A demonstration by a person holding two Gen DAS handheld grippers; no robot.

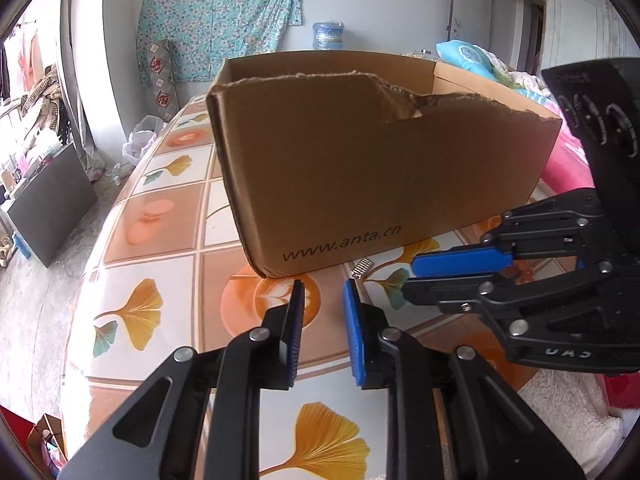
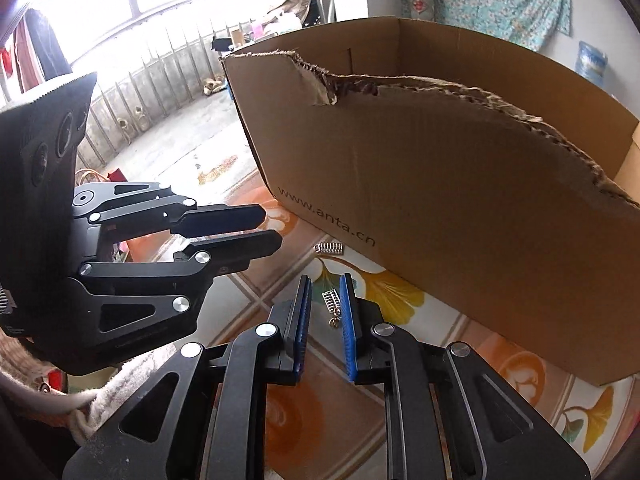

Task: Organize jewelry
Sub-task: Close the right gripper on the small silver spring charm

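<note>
While the cardboard box (image 1: 372,160) is standing open-topped on the patterned surface (image 1: 160,240), its torn near wall is facing both cameras (the print reads "www.anta.cn"). The left gripper (image 1: 323,292) is hovering just in front of that wall with its blue-padded fingers apart and nothing between them. The right gripper (image 2: 325,286) is hanging low over the surface, its fingers also apart, and a small silver earring (image 2: 333,302) is lying on the surface in the gap between them; whether either pad is touching it cannot be told. A second silver earring (image 2: 329,248) is lying close to the foot of the box wall, just beyond the right gripper's tips and near the left gripper's fingers (image 2: 224,216) in the right wrist view.
</note>
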